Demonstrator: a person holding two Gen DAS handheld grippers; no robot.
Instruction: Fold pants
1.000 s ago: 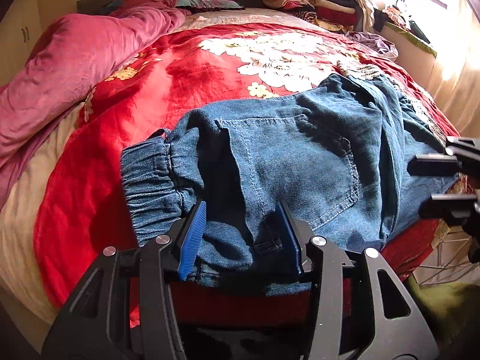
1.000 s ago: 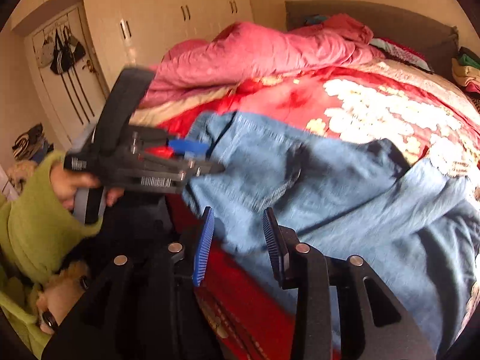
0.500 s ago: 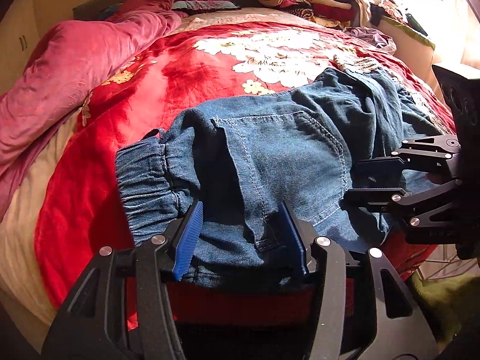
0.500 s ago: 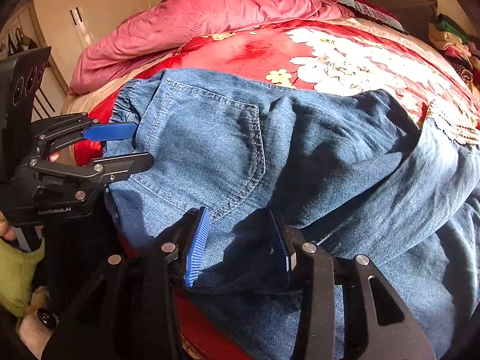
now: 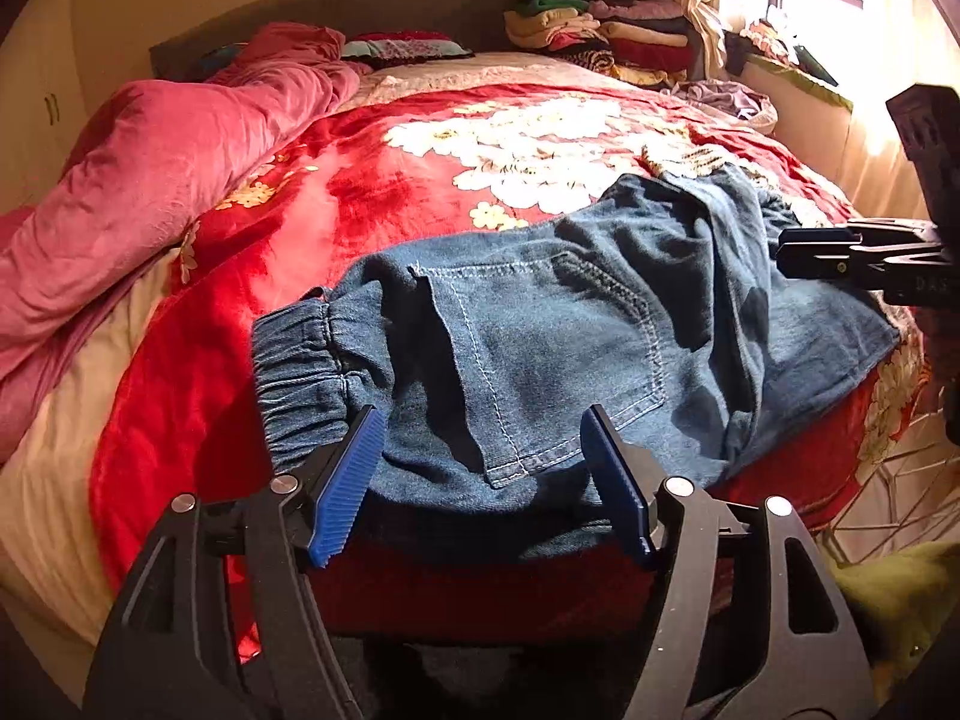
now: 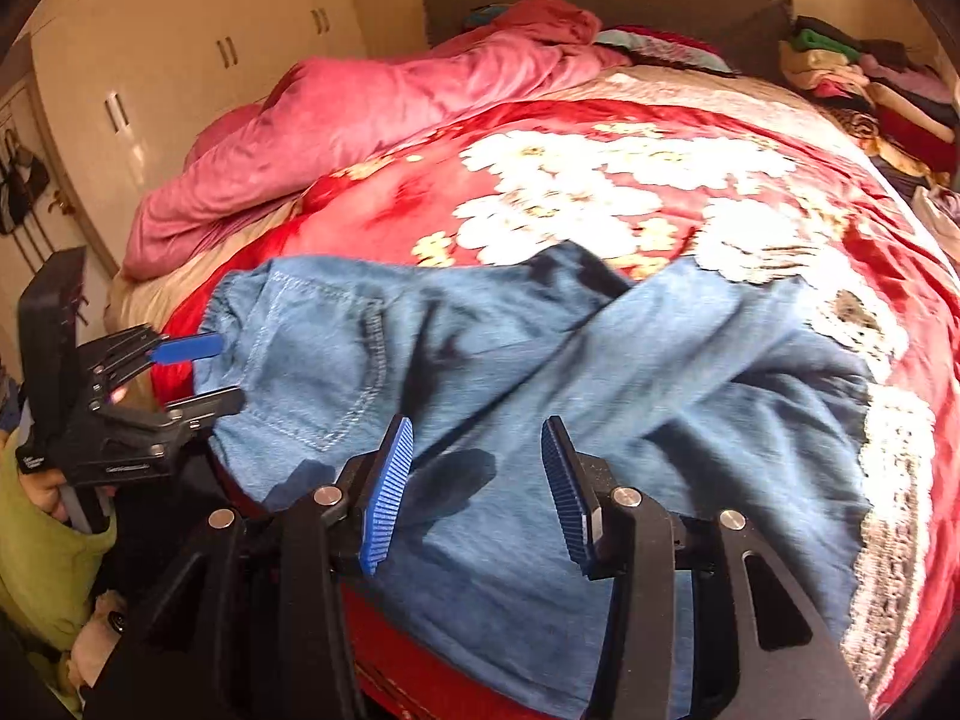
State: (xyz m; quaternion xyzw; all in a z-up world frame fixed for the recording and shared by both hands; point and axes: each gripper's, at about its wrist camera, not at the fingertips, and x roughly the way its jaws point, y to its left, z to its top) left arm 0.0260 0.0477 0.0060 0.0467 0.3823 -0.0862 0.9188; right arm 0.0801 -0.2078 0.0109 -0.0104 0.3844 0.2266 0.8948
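Your left claw [image 5: 480,474] is spread at the elastic waistband [image 5: 300,378], gripping nothing; the pants [image 5: 570,330] lie crumpled on the red floral bedspread [image 5: 360,192] by the bed's near edge. Pinch both layers at the waistband corner, at about 9 o'clock of the back pocket [image 5: 558,354], before lifting. Your right claw [image 6: 477,492], also spread and empty, hovers over the seat; take the far leg at 3 o'clock and pull taut. The lettering on the left claw's body is too small to read.
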